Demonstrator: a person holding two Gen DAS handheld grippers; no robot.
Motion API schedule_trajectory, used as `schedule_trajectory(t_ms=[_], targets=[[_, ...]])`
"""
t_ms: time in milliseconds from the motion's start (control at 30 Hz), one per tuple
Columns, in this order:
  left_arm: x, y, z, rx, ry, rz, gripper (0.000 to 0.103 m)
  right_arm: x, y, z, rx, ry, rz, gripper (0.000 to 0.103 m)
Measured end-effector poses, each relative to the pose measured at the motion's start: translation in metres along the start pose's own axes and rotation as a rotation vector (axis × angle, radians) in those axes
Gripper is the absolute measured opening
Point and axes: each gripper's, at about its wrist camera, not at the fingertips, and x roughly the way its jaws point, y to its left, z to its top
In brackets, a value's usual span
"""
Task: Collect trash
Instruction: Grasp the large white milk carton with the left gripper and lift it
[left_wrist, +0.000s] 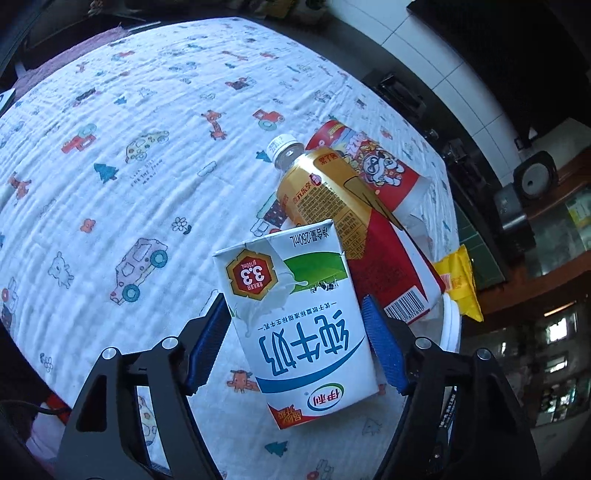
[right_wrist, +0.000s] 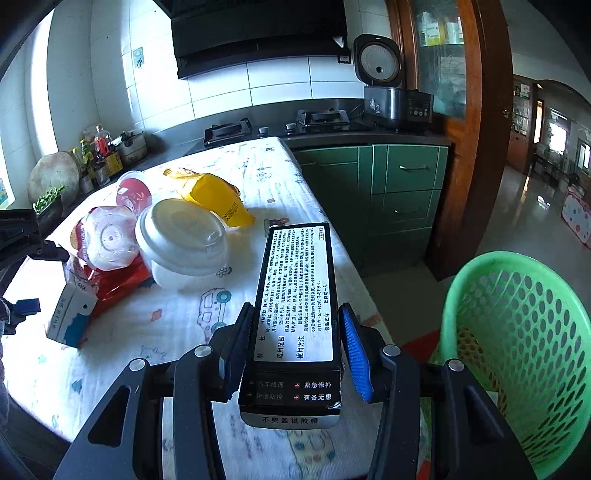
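Milk carton (left_wrist: 295, 325) against bottle (left_wrist: 325, 192).

The left claw (left_wrist: 295, 332) fills the lower middle of its frame, tilted downward, its blue pads (left_wrist: 208, 343) spread to either side of a milk carton (left_wrist: 295, 314). The right claw (right_wrist: 295, 349), low in its frame and angled down, has its pads clamped on a black box (right_wrist: 295, 317).

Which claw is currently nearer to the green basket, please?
Right. The right claw, gripping a black box, is beside the green basket; the left claw straddles the milk carton across the table.
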Motion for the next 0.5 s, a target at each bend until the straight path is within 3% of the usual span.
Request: schedule_trajectory(t_ms=[500], targets=[[-0.063,-0.007,-0.039,0.273,-0.103,-0.119,0.070,-0.044,-0.014,-0.010,0.097,-0.061,0.016,0.045]])
